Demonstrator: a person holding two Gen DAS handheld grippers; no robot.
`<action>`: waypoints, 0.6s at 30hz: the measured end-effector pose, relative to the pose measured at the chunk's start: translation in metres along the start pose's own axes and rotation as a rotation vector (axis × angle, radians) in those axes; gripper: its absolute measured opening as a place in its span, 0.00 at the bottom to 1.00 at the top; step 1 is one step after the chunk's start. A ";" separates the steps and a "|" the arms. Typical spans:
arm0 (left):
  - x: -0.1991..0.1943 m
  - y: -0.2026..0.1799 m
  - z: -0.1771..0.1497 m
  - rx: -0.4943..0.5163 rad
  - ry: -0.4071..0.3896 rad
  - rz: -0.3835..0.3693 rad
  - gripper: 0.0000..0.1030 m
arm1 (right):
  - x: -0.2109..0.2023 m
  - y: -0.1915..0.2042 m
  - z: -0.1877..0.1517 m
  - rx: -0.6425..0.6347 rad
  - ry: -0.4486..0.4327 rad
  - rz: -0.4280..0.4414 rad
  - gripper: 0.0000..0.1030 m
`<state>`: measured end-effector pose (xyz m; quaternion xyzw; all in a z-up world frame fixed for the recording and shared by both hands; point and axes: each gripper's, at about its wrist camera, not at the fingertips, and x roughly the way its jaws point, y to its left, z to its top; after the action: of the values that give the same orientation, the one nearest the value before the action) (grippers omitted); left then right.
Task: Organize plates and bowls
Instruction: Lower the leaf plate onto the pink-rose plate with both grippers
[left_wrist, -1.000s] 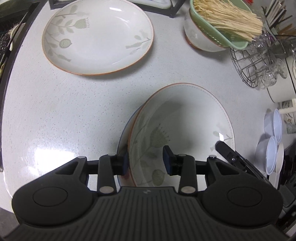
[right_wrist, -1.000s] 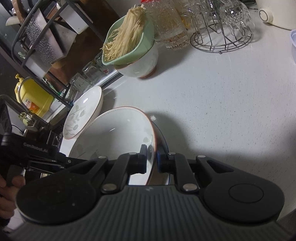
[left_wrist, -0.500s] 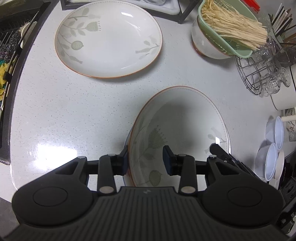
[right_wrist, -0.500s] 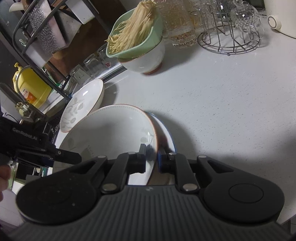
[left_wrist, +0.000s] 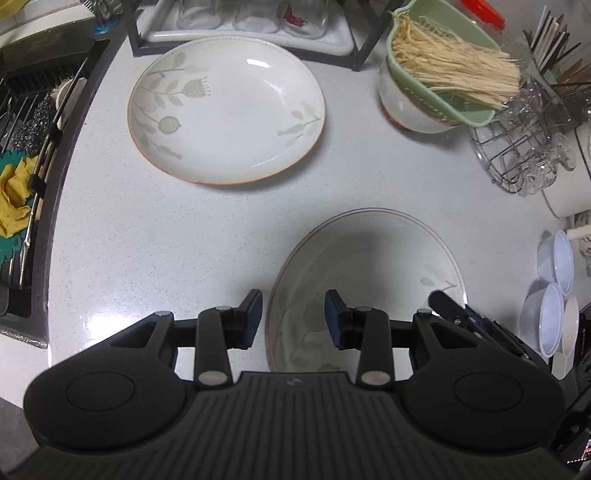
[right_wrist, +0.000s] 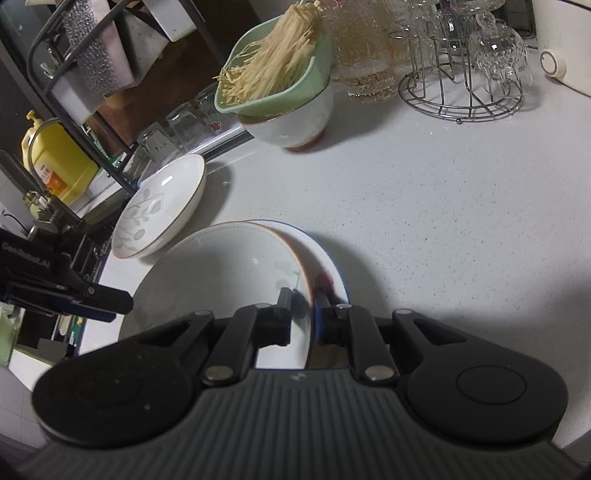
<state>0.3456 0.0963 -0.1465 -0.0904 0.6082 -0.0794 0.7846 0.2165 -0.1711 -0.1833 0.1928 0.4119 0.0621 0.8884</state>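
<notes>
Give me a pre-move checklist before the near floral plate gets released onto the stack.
1. Right tongs shut on the near floral plate rim: ok.
2. Left tongs clear of that rim: not ok, open but straddling it.
3. Near floral plate over blue-rimmed plate: ok, slightly offset, blue edge shows on one side.
4. Near floral plate seated flat: cannot tell.
5. Far floral plate free on the counter, nothing in it: ok.
</notes>
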 end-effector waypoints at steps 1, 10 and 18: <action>-0.002 -0.002 -0.002 0.007 -0.011 -0.002 0.40 | -0.001 0.001 0.000 -0.010 -0.004 -0.008 0.14; -0.034 -0.032 -0.019 0.114 -0.134 0.022 0.40 | -0.040 0.012 0.011 -0.056 -0.094 -0.022 0.14; -0.058 -0.052 -0.029 0.174 -0.242 0.028 0.40 | -0.083 0.032 0.027 -0.069 -0.163 0.041 0.14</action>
<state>0.3020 0.0577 -0.0869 -0.0223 0.5011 -0.1092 0.8582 0.1843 -0.1717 -0.0959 0.1748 0.3320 0.0785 0.9236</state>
